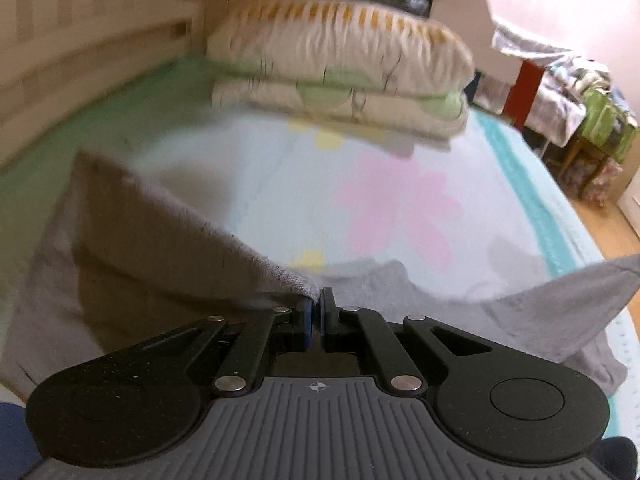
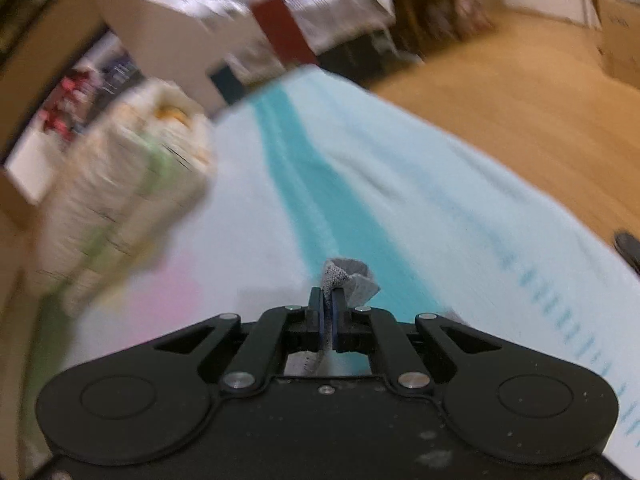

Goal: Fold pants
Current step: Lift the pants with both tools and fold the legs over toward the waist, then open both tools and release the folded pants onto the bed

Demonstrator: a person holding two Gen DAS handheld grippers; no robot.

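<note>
Pants (image 1: 168, 240), grey, on the bed (image 1: 400, 184), one edge lifted off it and strung between both claws. Left gripper (image 1: 317, 312) clamped on a corner of fabric, right gripper (image 2: 330, 312) pinching another bit of the same cloth. Looks like the lift stage of a fold. Next: carry the raised edge across, keep it taut and level, lay it onto the flat part.
</note>
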